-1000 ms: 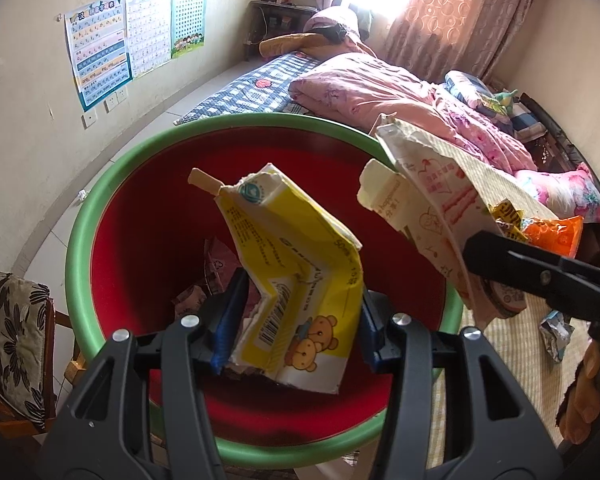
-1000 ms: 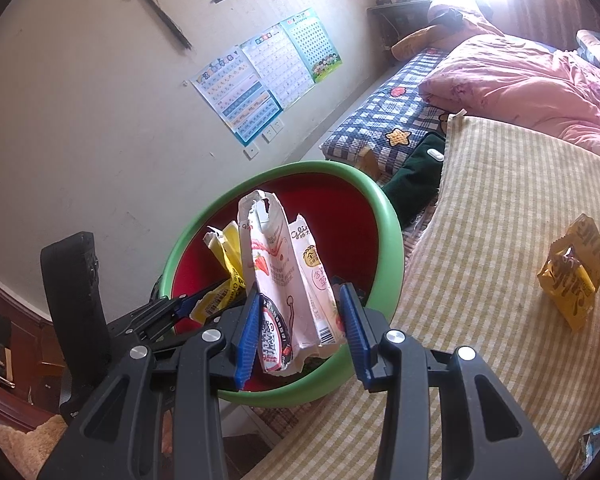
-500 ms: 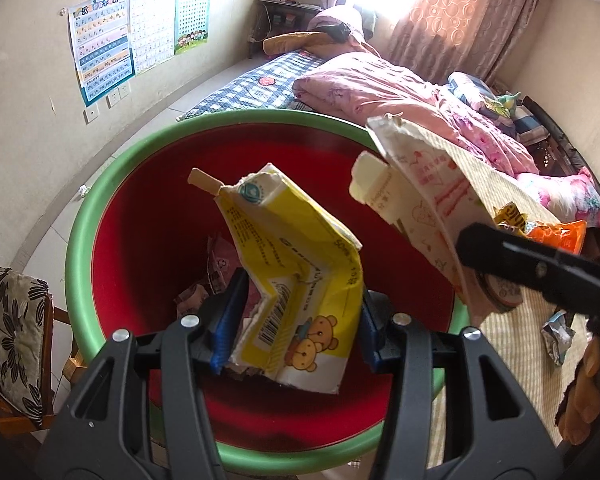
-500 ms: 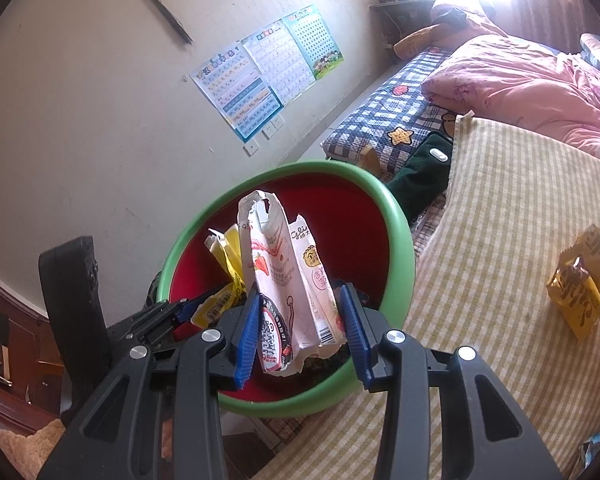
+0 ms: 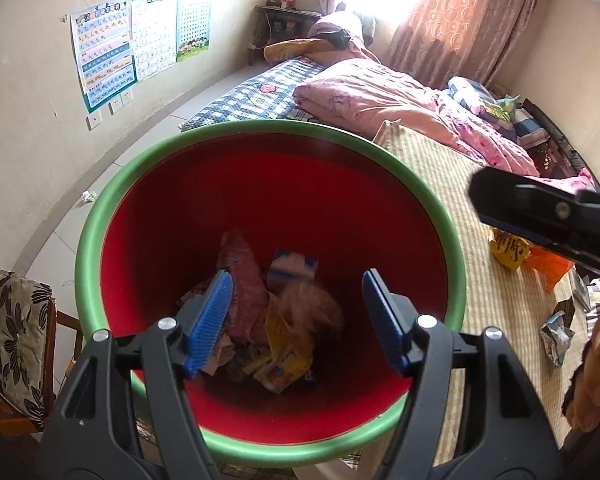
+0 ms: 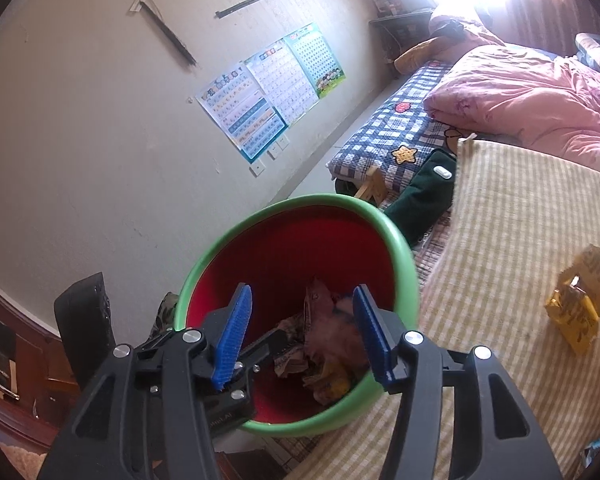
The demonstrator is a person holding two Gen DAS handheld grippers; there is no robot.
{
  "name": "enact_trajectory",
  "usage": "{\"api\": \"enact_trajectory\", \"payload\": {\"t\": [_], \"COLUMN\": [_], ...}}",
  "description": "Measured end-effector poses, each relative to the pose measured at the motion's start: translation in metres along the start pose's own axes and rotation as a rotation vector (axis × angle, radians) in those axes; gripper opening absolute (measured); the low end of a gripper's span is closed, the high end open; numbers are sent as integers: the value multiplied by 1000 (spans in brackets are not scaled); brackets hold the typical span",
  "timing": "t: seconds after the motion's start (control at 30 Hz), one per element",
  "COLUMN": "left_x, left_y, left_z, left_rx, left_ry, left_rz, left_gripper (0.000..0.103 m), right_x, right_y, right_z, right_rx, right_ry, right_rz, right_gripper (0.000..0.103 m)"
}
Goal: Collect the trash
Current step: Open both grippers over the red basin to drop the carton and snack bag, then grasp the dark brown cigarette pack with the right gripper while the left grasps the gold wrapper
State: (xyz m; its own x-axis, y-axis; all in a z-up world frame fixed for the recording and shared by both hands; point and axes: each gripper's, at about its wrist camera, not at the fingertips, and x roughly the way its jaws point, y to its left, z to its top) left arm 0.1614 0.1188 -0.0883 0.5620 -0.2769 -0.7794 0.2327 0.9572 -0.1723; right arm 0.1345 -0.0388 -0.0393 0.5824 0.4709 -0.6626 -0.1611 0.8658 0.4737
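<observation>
Both opening grippers (image 5: 296, 320) (image 6: 302, 334) hang empty above binned wrappers (image 5: 276, 340).

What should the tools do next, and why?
Probably lift both away from the red bin and swing toward the striped mat. The left tool and right tool are opening with nothing between them, the dropped wrappers lie inside, and a yellow wrapper waits on the mat.

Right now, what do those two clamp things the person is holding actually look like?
Both look alike: the left gripper and right gripper have chunky black plastic frames with silver rivets, each ending in two fingers faced with ribbed blue pads. No cables show. At the left view's right edge a hand appears beside a dark fuzzy cuff.
</observation>
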Motion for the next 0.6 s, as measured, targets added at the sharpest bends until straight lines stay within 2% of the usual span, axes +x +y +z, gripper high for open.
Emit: {"api": "enact_trajectory", "payload": {"t": [0.23, 0.6], "left_x": [-13, -23], "left_y": [-13, -73], "left_z": [-1, -17], "left_rx": [-13, 20], "left_ry": [-41, -57], "left_rz": [3, -40], "left_gripper": [65, 67], "right_x": [-39, -134], "right_y": [-34, -143], "right_z": [-20, -77], "right_rx": [19, 149], "right_ry": [-35, -82], "right_rz": [-105, -384], "right_gripper": [57, 61]}}
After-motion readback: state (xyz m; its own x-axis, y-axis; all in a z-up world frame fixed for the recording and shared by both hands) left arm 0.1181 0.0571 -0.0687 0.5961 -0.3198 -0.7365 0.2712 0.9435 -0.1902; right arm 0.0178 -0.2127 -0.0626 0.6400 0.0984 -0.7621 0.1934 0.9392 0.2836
